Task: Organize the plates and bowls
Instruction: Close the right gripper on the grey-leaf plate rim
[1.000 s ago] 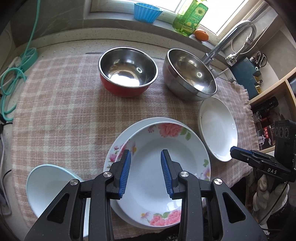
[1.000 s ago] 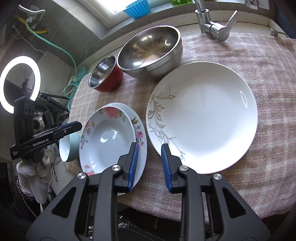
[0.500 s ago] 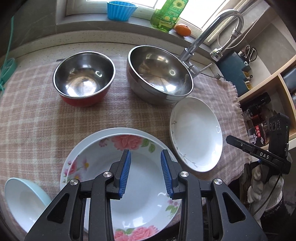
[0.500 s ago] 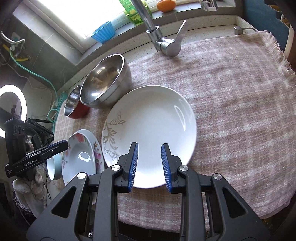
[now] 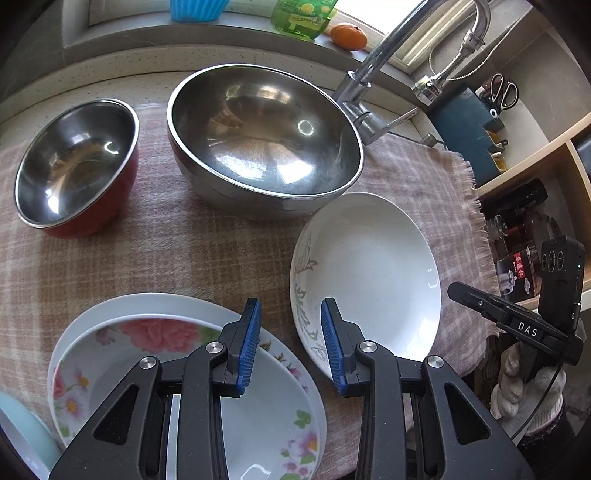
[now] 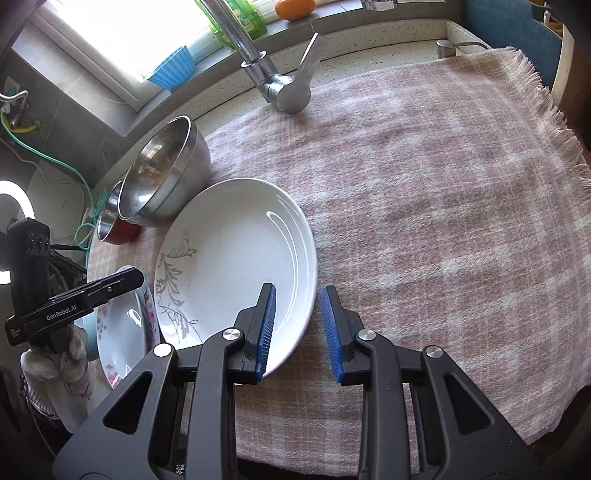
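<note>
My left gripper [image 5: 290, 343] is open and holds nothing. It hangs over the cloth gap between the flowered plate [image 5: 147, 350], which sits on a plain white plate, and the white leaf-patterned plate [image 5: 369, 273]. Behind them stand a large steel bowl [image 5: 266, 140] and a red-sided steel bowl [image 5: 74, 166]. A pale blue bowl [image 5: 18, 424] peeks in at the lower left. My right gripper [image 6: 297, 328] is open above the right rim of the white leaf-patterned plate [image 6: 229, 258], with its left finger over the plate. Nothing is gripped.
A pink plaid cloth [image 6: 443, 221] covers the counter out to its fringed right edge. The faucet [image 5: 369, 74] rises behind the large bowl. A blue cup [image 5: 195, 7], a green bottle [image 5: 303, 18] and an orange [image 5: 349, 35] sit on the sill. Shelves [image 5: 535, 184] stand at the right.
Both grippers have slid to the right. The left one went from over the flowered plate to the gap beside it. The right one crossed the white plate to its right rim. Neither jaw opening changed.
</note>
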A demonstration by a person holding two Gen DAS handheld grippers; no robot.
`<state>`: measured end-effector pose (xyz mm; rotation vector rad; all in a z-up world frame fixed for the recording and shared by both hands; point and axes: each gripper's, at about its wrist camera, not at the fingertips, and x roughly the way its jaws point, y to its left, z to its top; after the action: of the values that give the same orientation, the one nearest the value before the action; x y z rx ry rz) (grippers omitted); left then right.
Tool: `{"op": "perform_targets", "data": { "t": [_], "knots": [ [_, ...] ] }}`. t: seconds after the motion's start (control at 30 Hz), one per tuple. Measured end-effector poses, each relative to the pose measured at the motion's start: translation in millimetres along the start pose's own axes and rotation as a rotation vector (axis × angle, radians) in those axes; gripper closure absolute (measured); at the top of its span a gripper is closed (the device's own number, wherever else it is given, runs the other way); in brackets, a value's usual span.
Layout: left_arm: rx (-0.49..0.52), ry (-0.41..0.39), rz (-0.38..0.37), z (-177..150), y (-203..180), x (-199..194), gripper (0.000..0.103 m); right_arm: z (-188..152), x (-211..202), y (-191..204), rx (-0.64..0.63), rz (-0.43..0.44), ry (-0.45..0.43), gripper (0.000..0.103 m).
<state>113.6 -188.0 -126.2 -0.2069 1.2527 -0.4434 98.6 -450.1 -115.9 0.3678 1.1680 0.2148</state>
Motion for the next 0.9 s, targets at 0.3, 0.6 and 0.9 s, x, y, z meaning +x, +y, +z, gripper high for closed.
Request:
{"op": "perform_targets", "data": {
  "t": [0.3, 0.6, 0.9],
  "knots": [
    [-0.005, 0.022, 0.005, 6.1, 0.3, 14.4, 0.071, 8.4, 11.0, -8.4, -0.005, 0.017, 0.017, 0.077],
    [0.011, 0.045, 0.003, 7.4, -1.7, 21.1, 0.082, 10.8, 25.5, -12.7, 0.006, 0.047, 0.061, 0.082],
    [0.026, 0.052, 0.001, 7.6, -4.9, 23.1, 0.087, 9.3, 36.8, -11.2, 0.009, 0.051, 0.080, 0.093]
  ]
}}
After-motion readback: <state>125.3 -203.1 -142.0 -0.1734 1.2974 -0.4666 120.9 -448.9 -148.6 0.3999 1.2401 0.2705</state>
